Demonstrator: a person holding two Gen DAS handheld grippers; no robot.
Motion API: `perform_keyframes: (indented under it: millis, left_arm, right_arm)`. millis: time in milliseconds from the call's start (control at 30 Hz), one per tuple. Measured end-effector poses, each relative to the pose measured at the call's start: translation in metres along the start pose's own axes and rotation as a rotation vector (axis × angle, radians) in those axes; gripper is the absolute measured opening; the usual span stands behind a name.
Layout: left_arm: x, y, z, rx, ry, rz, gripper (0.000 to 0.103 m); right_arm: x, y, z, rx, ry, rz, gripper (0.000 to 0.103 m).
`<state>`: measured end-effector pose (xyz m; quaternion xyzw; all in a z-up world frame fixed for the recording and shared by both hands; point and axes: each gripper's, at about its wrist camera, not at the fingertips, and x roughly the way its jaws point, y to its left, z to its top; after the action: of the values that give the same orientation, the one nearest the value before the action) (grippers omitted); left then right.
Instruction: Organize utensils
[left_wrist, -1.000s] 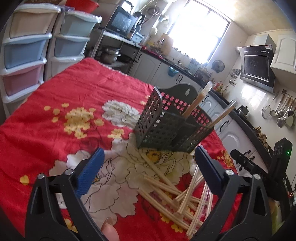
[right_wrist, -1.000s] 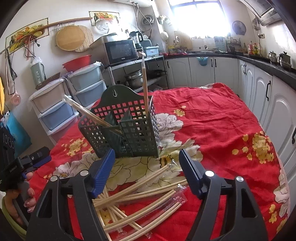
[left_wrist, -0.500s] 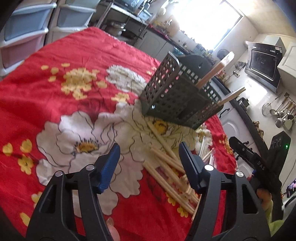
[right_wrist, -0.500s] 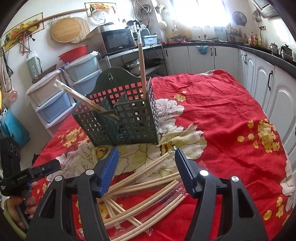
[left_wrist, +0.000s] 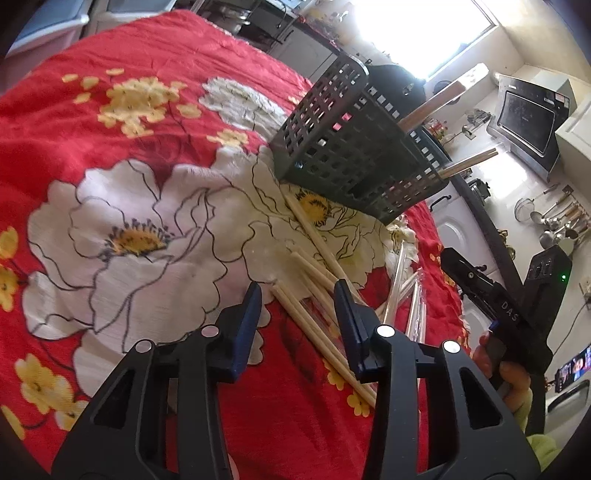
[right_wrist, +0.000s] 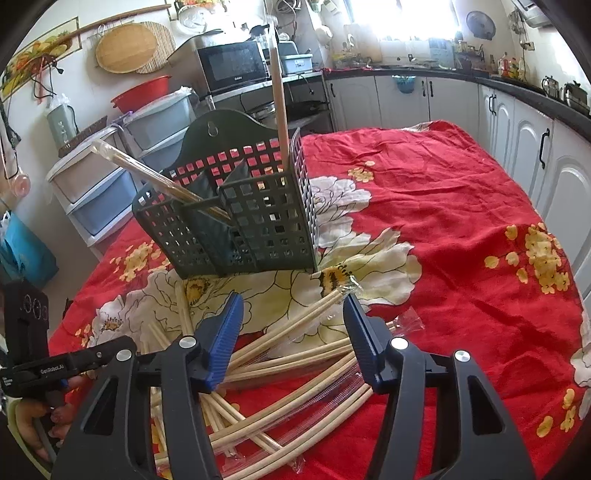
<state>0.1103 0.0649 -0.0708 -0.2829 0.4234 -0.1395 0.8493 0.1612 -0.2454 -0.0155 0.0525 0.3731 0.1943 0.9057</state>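
Materials and finishes on the bench

Soft, slightly creased red floral cloth (right_wrist: 443, 229); dark matt perforated plastic utensil holder (right_wrist: 258, 221); pale smooth wooden chopsticks (right_wrist: 295, 354), some in clear glossy plastic sleeves (right_wrist: 406, 323); matt black plastic left gripper (left_wrist: 297, 306) with ribbed blue pads (left_wrist: 245, 325).

Left gripper (left_wrist: 297, 304), low and tilted downward, fingers (left_wrist: 243, 332) parted by a moderate gap with nothing clamped. Right gripper (right_wrist: 291, 321), level and forward-facing, fingers (right_wrist: 223, 341) spread wider, likewise free. A bare hand (right_wrist: 33, 424) grips the left handle at near left.
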Motion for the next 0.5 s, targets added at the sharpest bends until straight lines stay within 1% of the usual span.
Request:
perform_keyframes:
  millis: [133, 333, 433, 500]
  left_arm:
    - [0.005, 0.005, 0.001, -0.029, 0.014, -0.008, 0.033]
    - [0.01, 0.009, 0.003, -0.036, 0.02, -0.01, 0.03]
    - [0.011, 0.01, 0.004, -0.036, 0.021, -0.002, 0.026]
    - [0.013, 0.011, 0.005, -0.041, 0.022, 0.005, 0.021]
  right_arm:
    - [0.011, -0.002, 0.0, 0.01, 0.04, 0.004, 0.052]
    - [0.032, -0.007, -0.001, 0.045, 0.119, 0.021, 0.05]
    - [0.04, -0.011, 0.002, 0.074, 0.151, 0.029, 0.049]
    - [0.047, -0.014, 0.003, 0.098, 0.179, 0.029, 0.048]
